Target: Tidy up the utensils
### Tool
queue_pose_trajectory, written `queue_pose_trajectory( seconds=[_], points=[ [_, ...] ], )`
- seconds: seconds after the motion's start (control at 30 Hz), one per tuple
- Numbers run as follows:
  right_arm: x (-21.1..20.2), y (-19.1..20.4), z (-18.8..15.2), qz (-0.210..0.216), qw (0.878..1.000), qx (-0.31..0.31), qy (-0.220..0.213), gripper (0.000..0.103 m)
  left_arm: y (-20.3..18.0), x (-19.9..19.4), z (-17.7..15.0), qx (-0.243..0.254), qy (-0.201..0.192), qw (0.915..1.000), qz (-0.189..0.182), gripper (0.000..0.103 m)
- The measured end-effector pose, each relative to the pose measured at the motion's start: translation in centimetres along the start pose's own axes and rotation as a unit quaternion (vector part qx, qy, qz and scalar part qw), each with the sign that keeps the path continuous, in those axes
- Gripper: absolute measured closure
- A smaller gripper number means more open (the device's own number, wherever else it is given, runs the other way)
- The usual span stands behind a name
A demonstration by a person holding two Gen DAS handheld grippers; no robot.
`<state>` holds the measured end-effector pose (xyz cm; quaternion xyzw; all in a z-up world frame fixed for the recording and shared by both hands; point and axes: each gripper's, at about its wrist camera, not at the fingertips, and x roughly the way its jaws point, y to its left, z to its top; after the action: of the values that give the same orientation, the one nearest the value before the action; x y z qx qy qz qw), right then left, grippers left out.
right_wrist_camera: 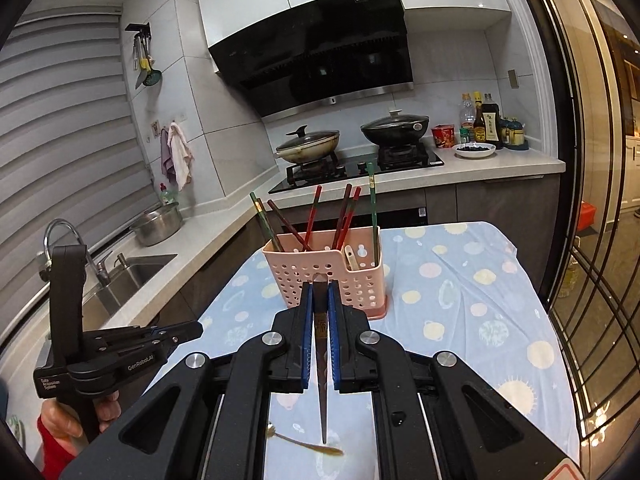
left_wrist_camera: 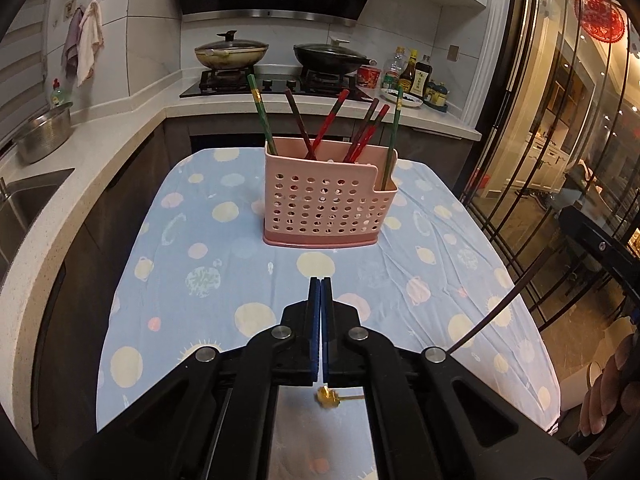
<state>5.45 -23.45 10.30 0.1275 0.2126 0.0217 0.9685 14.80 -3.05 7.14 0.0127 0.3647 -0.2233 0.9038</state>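
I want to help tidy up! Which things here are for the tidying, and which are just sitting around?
For tidying: pink holder, chopsticks in it, dark chopstick in the right gripper, gold spoon on the cloth.
Just around: two lidded pans, sauce bottles, steel bowl, hanging cloths.

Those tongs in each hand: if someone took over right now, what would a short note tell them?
Left tongs: shut, nothing in them, above the tablecloth.
Right tongs: shut on a dark chopstick, its tip pointing down at the cloth.
Pink holder: upright on the table, with seven chopsticks standing in it and a pale utensil in its side pocket.
Left to do: drop the held chopstick into the holder, then probably the small gold spoon lying on the cloth below the tongs.
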Motion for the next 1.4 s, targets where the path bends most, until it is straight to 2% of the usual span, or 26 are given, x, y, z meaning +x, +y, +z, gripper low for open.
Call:
queue_pose_trajectory(
  seconds=[0.13,0.23,0.3,0.37,0.5,0.57,0.7,0.8,0.93,1.17,1.3,1.4],
  points=[
    [-0.4,-0.8,-0.1,-0.009,1.0,0.01,-0.001,0.096,-0.6,1.3,-1.4,0.007,0.028,0.9996,-0.005,0.103],
    [-0.9,-1.3,-0.3,-0.018,1.0,0.014,-0.003,0.096,-1.8,2.6,-3.3,0.01,0.06,0.9979,-0.024,0.101],
    [-1.2,-1.6,-0.5,-0.026,1.0,0.016,-0.004,0.096,-3.0,3.8,-4.7,0.015,0.087,0.9954,-0.036,0.097],
    [-1.4,-2.1,-0.8,-0.03,0.999,0.02,-0.002,0.096,-4.5,4.9,-6.0,0.024,0.109,0.9929,-0.041,0.082],
    [-1.6,-3.3,-1.4,-0.038,0.999,0.028,0.004,0.096,-7.2,6.6,-7.5,0.037,0.13,0.9895,-0.051,0.071],
    [-1.8,-3.9,-1.5,-0.041,0.999,0.031,0.007,0.096,-8.3,7.6,-8.0,0.04,0.135,0.9889,-0.047,0.066],
    [-1.9,-4.9,-1.8,-0.042,0.998,0.038,0.012,0.096,-9.9,10.1,-9.4,0.059,0.162,0.9846,-0.027,0.066],
    [-2.0,-5.2,-2.0,-0.039,0.998,0.04,0.013,0.096,-9.7,11.3,-11.0,0.06,0.188,0.9803,-0.009,0.066],
    [-2.3,-5.5,-2.2,-0.032,0.998,0.042,0.014,0.096,-8.7,9.7,-12.7,0.071,0.18,0.9809,0.015,0.066],
    [-3.0,-5.3,-2.6,-0.017,0.999,0.046,0.01,0.096,-5.3,6.4,-14.6,0.04,0.179,0.9819,0.046,0.065],
    [-3.2,-5.1,-2.9,-0.013,0.999,0.047,0.01,0.096,-3.6,5.4,-15.3,0.019,0.176,0.9824,0.061,0.062],
    [-3.3,-4.9,-3.0,-0.013,0.999,0.045,0.01,0.096,-3.0,4.8,-15.6,0.007,0.173,0.9824,0.069,0.055]
  ],
)
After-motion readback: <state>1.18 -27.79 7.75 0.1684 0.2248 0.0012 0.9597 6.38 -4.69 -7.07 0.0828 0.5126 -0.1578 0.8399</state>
